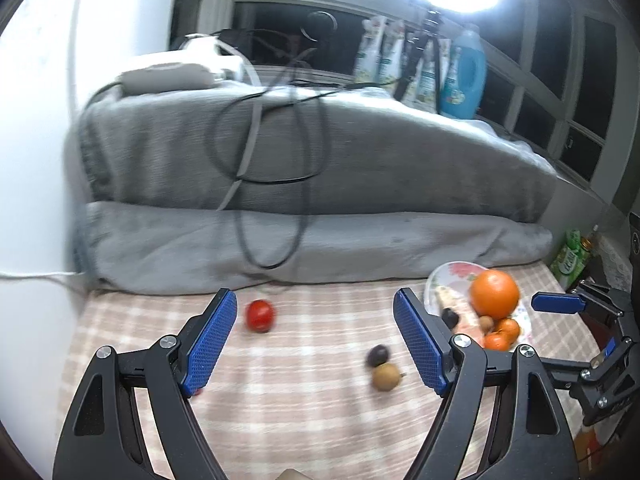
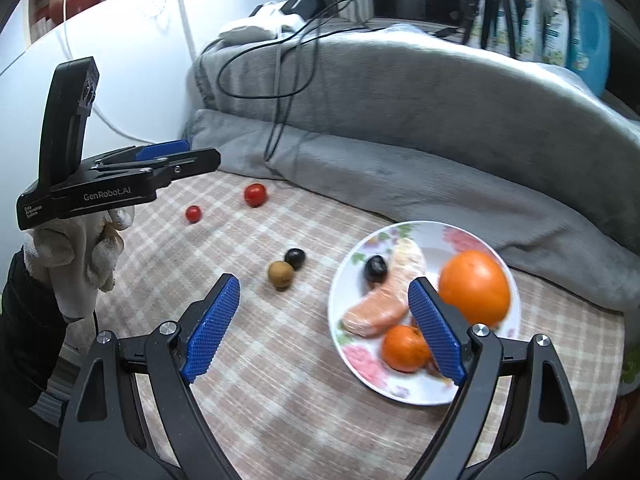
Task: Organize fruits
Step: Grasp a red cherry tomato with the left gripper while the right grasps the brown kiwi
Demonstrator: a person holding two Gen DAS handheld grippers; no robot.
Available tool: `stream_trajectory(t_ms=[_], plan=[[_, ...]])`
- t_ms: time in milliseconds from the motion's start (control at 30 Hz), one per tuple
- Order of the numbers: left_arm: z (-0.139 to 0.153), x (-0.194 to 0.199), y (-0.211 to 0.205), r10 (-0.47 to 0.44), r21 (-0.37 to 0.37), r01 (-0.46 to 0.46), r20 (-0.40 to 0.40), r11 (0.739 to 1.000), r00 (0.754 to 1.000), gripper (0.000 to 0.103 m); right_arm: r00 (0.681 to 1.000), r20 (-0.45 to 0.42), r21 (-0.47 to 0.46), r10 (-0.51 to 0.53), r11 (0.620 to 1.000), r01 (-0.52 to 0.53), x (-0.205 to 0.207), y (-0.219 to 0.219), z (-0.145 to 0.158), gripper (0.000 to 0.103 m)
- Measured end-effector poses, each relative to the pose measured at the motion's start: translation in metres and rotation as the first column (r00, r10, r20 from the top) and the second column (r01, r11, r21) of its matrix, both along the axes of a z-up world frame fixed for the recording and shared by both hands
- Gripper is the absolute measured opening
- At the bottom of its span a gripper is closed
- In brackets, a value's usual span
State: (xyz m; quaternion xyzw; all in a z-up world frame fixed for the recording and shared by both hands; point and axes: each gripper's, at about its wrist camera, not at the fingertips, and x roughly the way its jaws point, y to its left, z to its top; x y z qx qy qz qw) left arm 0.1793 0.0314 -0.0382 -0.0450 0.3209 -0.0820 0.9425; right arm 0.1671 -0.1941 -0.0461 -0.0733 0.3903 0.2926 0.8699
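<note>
A floral white plate [image 2: 424, 236] [image 1: 440, 276] holds a big orange [image 2: 476, 286] [image 1: 494, 294], small tangerines [image 2: 405, 348] [image 1: 505, 330], peeled citrus segments [image 2: 378, 310] and a dark grape [image 2: 376, 269]. On the checked cloth lie a red tomato [image 1: 260, 315] [image 2: 255, 195], a smaller cherry tomato [image 2: 193, 213], a dark grape [image 1: 378, 355] [image 2: 295, 258] and a brown longan [image 1: 386, 376] [image 2: 281, 274]. My left gripper [image 1: 314, 340] is open above the cloth, with nothing between its fingers. My right gripper [image 2: 324, 326] is open beside the plate's left edge, empty.
A grey blanket [image 1: 320, 168] with black cables [image 1: 276, 140] is heaped behind the cloth. Detergent bottles [image 1: 464, 76] stand on the sill. A gloved hand [image 2: 80, 248] holds the left gripper's body [image 2: 120, 184]. A green carton [image 1: 570, 258] stands at the right.
</note>
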Motion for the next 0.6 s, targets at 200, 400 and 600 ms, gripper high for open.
stream_trajectory(t_ms=[200,400,600], plan=[[-0.01,-0.009,0.035,0.055,0.007,-0.055,-0.018,0.998,0.998,0.081,0.999,-0.019,0.004,0.039,0.999,-0.039,0.002,0.021,-0.007,0.081],[-0.027,-0.011,0.066,0.091,-0.014,-0.092,-0.069,0.996,0.993,0.08,0.997,-0.059,-0.015,0.048,0.999,-0.049,0.007,0.039,-0.024,0.067],[-0.048,-0.014,0.081,0.093,-0.018,-0.096,-0.117,0.995,0.989,0.065,0.991,-0.111,-0.036,0.071,0.997,-0.075,0.017,0.053,-0.043,0.048]])
